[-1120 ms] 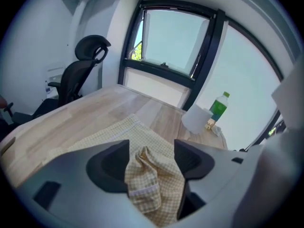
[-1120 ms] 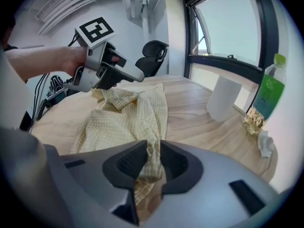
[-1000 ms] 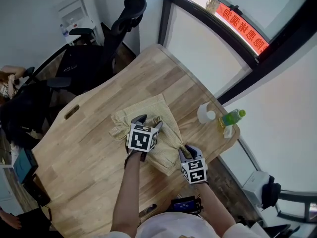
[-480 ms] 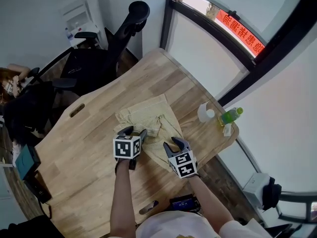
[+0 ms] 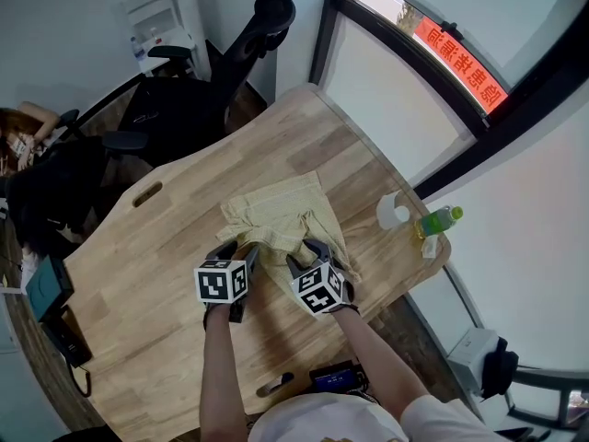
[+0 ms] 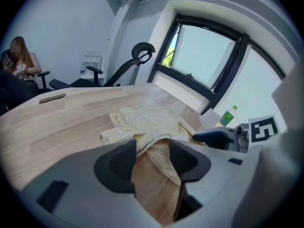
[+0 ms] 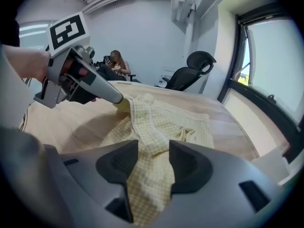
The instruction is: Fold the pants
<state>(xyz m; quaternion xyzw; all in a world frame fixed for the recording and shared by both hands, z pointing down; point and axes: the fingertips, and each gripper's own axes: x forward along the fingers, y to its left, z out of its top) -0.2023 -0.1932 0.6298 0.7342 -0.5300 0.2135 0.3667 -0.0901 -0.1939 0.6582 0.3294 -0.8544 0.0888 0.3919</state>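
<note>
The pants (image 5: 281, 212), pale yellow with a fine check, lie crumpled and partly folded on the wooden desk (image 5: 156, 247). Their far part is fairly flat and their near part is bunched into ridges. The left hand-held gripper (image 5: 236, 250) is at the near left edge of the pants, pointing down and away from the person. Its jaws have just been closing but stand well apart. A flap of the checked cloth lies in the gap between them with bare wood showing beside it, so the pads are not pressing on the fabric. The right hand-held gripper (image 5: 308, 252) is at the near right edge of the pants, just beside the left one and angled much the same way. Its jaws have just been opening and stand wide; a raised fold of the pants runs through the gap between them, with loose cloth spreading beneath, not pinched. Each hand-held gripper carries its cube of square markers on the side nearer the person than the pants. To the right of the pants, near the desk's edge, sits a small white round thing (image 5: 393, 212), cup or roll I cannot tell. Further right stands a green bottle (image 5: 438, 219). Both are well apart from the cloth. Beyond the pants, off the far end of the desk, is a black office chair (image 5: 235, 53). To the right of the pants, past the desk, runs a dark-framed window (image 5: 433, 72).
</note>
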